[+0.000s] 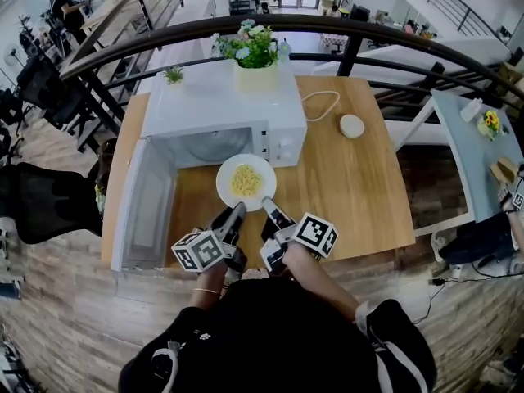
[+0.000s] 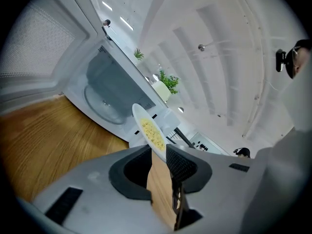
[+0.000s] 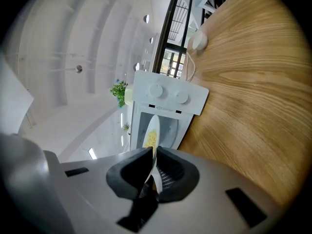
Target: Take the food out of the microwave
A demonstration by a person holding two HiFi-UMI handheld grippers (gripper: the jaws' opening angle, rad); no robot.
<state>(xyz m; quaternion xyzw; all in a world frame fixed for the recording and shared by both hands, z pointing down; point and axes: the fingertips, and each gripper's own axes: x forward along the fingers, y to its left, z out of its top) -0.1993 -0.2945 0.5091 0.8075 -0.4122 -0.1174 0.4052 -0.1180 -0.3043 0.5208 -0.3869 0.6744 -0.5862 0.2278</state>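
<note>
A wooden table [image 1: 360,187] is standing beside a dark railing [image 1: 344,31]. A white microwave [image 1: 221,109] is sitting on the far part of the table. Its door [image 1: 147,207] is hanging fully open to the left, and the cavity with the glass turntable [image 2: 105,101] is showing empty. A potted plant [image 1: 254,51] with white flowers is standing on top of the microwave, toward its right end.

A white plate [image 1: 246,181] is being held just in front of the open cavity, outside it and over the table, in front of the control panel side. Yellow noodles [image 1: 246,180] are lying in the middle of the plate.

Both grippers are reaching to the near rim of the plate, side by side. The left gripper [image 2: 158,152] is gripping the rim at its near left part; its jaws are standing at a middle width with the plate's edge caught between the pads. The right gripper [image 3: 153,152] is clamping the rim at its near right part, and here the jaws are standing narrow, with the thin edge pressed between them.

A small round white object [image 1: 352,126] is lying on the table to the right of the microwave, and a white cable [image 1: 319,105] is looping between the two.
</note>
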